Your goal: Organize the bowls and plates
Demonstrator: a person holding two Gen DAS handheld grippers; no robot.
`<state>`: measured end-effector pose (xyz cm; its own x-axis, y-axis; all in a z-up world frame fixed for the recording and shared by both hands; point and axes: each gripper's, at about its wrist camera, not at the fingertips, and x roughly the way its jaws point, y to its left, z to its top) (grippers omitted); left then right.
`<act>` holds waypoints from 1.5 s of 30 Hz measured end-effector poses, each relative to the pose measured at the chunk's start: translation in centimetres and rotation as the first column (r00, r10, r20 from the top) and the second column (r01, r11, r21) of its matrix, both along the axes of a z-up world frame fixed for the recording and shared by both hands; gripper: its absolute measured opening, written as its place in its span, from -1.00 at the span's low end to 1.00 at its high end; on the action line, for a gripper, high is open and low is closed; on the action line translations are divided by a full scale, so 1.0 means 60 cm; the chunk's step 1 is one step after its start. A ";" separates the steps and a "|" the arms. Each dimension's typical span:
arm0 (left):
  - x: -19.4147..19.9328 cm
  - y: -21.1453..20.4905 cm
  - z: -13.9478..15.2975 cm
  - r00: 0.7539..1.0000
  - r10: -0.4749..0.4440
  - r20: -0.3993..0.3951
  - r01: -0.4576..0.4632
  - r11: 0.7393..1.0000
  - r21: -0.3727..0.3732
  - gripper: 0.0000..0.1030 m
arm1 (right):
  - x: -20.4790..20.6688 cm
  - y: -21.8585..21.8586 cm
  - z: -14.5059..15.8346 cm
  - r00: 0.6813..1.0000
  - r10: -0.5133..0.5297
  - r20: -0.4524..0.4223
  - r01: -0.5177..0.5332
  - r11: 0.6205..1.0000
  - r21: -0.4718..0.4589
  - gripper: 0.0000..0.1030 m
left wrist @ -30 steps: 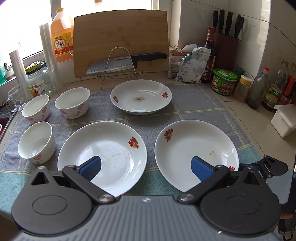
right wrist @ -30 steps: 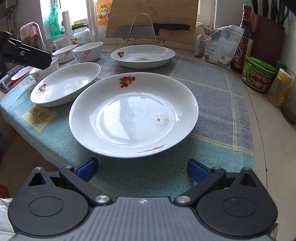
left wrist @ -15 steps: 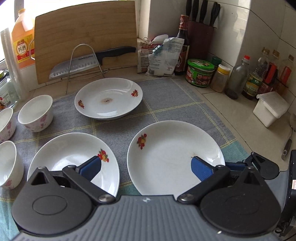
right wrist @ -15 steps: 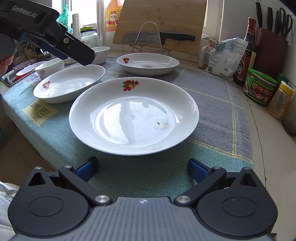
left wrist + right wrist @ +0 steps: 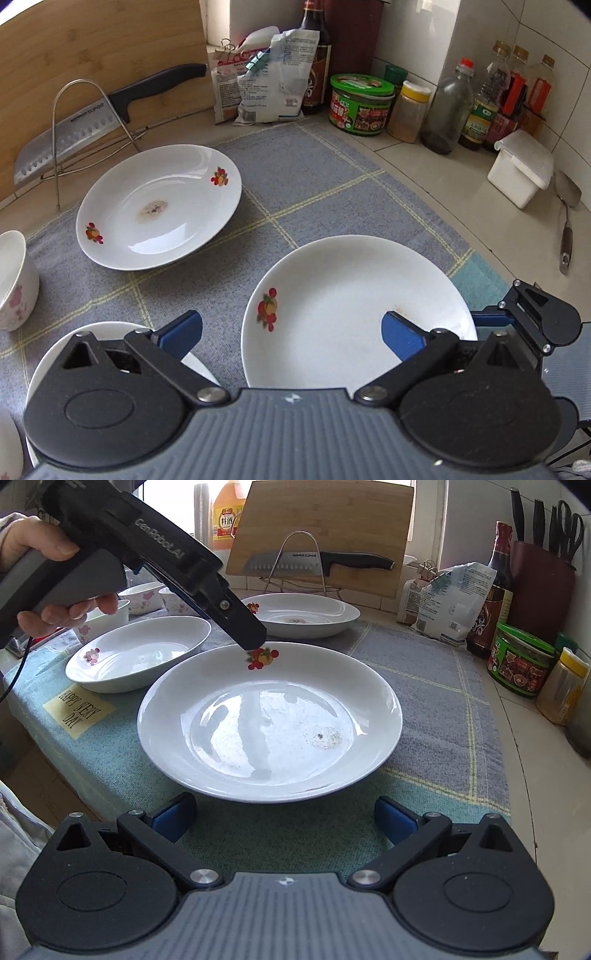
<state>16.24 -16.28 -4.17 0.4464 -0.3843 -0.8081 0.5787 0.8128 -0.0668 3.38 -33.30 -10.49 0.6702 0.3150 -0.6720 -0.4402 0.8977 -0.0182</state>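
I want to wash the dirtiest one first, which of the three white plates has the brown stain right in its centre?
The far white plate with two fruit motifs, nearest the knife rack. Its brown patch sits dead centre; the near right plate has only a faint off-centre mark.

Three white plates and several small bowls lay on the grey checked cloth point(image 5: 332, 192). The near plate point(image 5: 269, 720), shallow and glossy with a red fruit motif on its far rim and a brownish speck inside, sat flat at the cloth's front edge. To its left lay a second plate point(image 5: 140, 653) with a pink-red motif. Behind the near plate, at the cloth's back, rested the third plate point(image 5: 159, 206), two fruit motifs on its rim and a brown stain at its centre. White bowls with pink flowers point(image 5: 142, 596) stood upright at the cloth's back-left corner.
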 end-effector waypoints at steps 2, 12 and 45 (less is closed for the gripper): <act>0.013 -0.002 -0.007 1.000 -0.024 -0.015 0.024 1.000 0.004 0.99 | 0.005 0.002 0.000 1.000 0.002 0.000 -0.002 1.000 0.000 1.00; 0.065 -0.016 -0.037 0.982 -0.156 -0.110 0.156 0.988 -0.009 0.86 | 0.011 0.004 0.002 1.000 0.003 -0.011 -0.003 1.000 -0.006 1.00; 0.107 -0.047 -0.054 0.888 -0.333 -0.318 0.351 0.937 -0.002 0.54 | 0.025 0.008 0.003 0.995 0.096 -0.013 -0.096 0.995 -0.003 1.00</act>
